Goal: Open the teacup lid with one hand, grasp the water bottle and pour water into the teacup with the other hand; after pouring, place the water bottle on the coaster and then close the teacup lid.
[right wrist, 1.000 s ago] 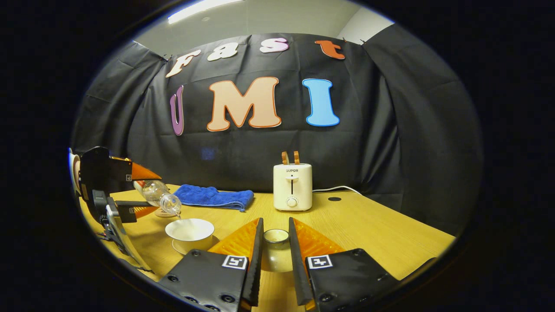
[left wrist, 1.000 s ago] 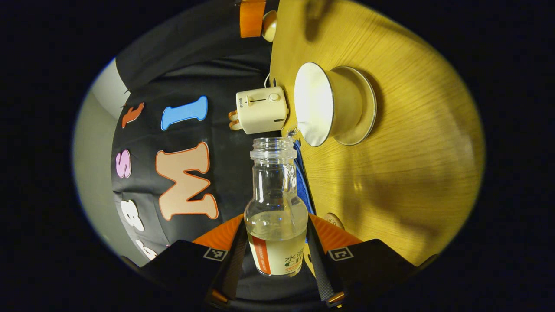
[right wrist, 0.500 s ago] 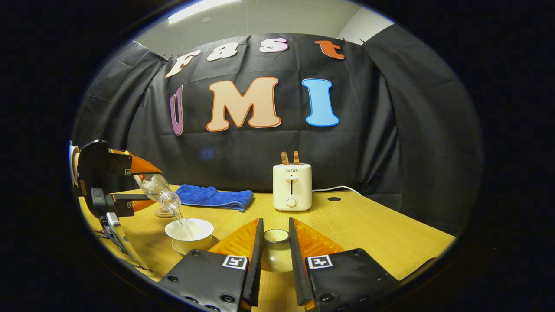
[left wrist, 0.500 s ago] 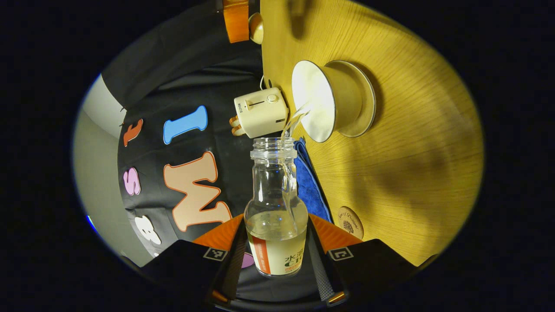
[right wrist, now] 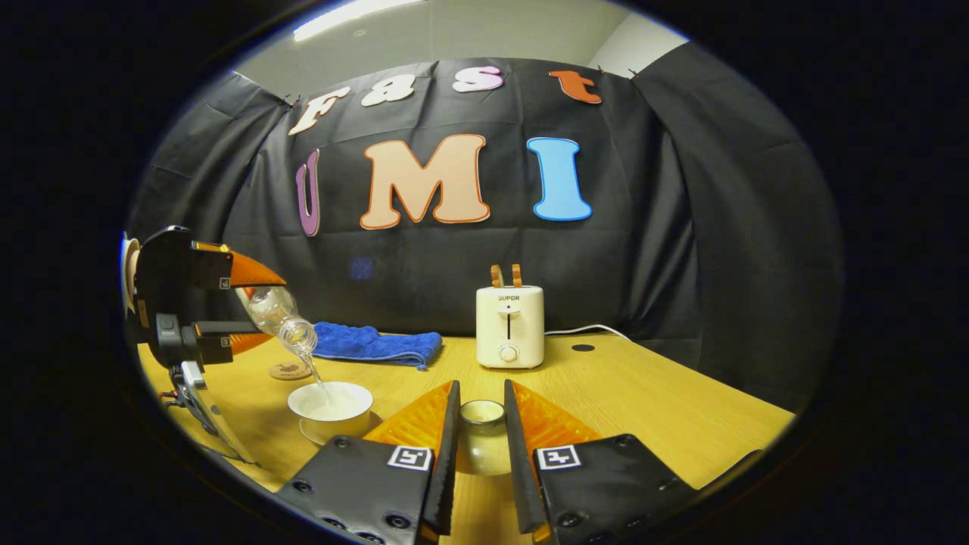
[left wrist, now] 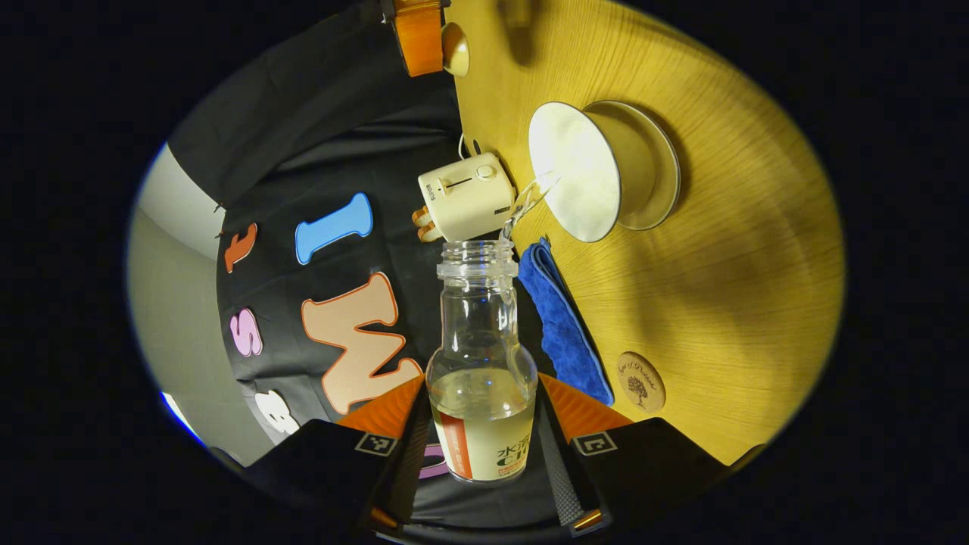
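Observation:
My left gripper (left wrist: 481, 412) is shut on a clear water bottle (left wrist: 480, 363), tipped mouth-down toward the white teacup (left wrist: 587, 174). A thin stream of water runs from the bottle mouth into the cup. In the right gripper view the bottle (right wrist: 281, 321) hangs tilted above the teacup (right wrist: 331, 406), which stands on its saucer with water in it. My right gripper (right wrist: 481, 416) is shut on the teacup lid (right wrist: 482, 439), held right of the cup above the table. A round wooden coaster (left wrist: 641, 381) lies on the table behind the cup, also seen as the coaster (right wrist: 288, 370).
A cream toaster (right wrist: 509, 325) stands at the back of the wooden table (right wrist: 643, 409), with its cord trailing right. A folded blue towel (right wrist: 375, 344) lies at the back left beside the coaster. The black booth wall rises behind the table.
The bottle went from held near the cup to pouring, then rose a little while the stream continues. Water has gathered in the cup. My right gripper and the lid stayed still.

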### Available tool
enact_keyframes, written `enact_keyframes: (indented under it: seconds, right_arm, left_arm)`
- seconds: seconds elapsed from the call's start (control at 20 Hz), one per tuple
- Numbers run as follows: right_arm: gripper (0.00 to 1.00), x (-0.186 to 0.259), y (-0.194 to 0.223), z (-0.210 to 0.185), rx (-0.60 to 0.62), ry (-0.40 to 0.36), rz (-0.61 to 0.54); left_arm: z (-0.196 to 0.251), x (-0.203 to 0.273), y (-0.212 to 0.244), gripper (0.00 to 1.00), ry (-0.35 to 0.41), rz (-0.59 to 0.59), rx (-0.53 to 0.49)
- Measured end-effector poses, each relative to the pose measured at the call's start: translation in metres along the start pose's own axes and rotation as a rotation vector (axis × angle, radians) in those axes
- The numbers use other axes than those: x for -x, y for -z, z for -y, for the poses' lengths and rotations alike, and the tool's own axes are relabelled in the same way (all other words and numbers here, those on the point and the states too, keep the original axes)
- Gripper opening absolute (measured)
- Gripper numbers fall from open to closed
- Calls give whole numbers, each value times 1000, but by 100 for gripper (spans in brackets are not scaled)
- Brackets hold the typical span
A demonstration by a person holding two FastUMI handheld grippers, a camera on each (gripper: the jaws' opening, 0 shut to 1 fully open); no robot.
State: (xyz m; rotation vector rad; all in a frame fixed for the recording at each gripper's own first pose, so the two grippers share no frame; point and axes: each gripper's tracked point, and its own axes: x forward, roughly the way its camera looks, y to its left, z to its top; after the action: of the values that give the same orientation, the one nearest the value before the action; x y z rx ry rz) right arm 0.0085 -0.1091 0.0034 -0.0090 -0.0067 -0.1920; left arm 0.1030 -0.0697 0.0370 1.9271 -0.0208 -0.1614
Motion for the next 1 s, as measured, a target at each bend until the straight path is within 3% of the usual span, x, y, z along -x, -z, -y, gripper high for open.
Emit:
enact_keyframes:
  seconds: [0.7,0.85,1.0]
  right_arm:
    - [36,0,0,1,0,4,0]
    - [36,0,0,1,0,4,0]
    - [36,0,0,1,0,4,0]
  left_arm:
    - [-12,-4,-3,69,-25,4,-77]
    - [-4,-4,-1,69,-2,3,-56]
    - [7,-7,-2,67,38,13,39]
